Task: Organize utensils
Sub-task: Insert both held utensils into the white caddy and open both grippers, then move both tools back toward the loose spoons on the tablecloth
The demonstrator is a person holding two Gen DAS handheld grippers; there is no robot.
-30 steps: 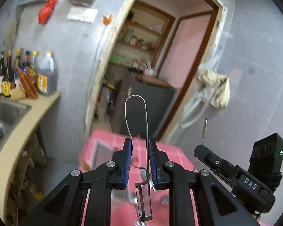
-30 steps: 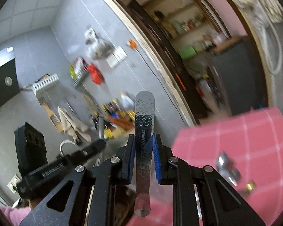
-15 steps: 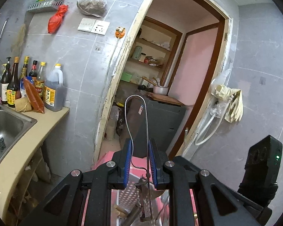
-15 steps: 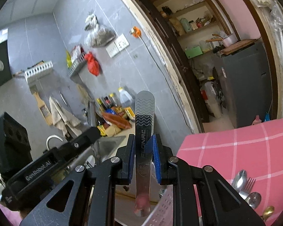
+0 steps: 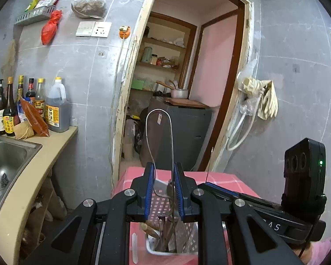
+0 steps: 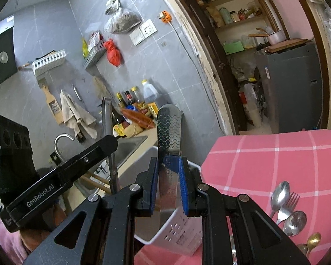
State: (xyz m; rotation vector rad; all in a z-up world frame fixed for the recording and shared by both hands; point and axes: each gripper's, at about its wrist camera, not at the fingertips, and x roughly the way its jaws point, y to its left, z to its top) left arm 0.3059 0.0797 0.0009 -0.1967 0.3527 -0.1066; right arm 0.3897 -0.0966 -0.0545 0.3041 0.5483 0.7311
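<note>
My left gripper (image 5: 163, 176) is shut on a thin wire-loop metal utensil (image 5: 171, 145). Its loop stands upright and its lower end reaches down into a white perforated basket (image 5: 187, 231) on the pink checked table (image 5: 227, 180). My right gripper (image 6: 168, 172) is shut on a flat steel utensil (image 6: 168, 128) with a wavy pattern, held upright over the same basket (image 6: 181, 231). The two grippers sit side by side; each shows in the other's view, the right gripper (image 5: 231, 193) and the left gripper (image 6: 108, 141).
Two spoons (image 6: 280, 196), a fork (image 6: 286, 207) and a gold spoon (image 6: 313, 239) lie on the table right of the basket. A counter with a sink (image 5: 8, 154) and several bottles (image 5: 55, 110) runs along the left. A doorway (image 5: 187, 88) opens behind the table.
Both grippers have come down with their utensils still held. The basket and table have risen into view beneath them, and the loose cutlery now shows at the right.
</note>
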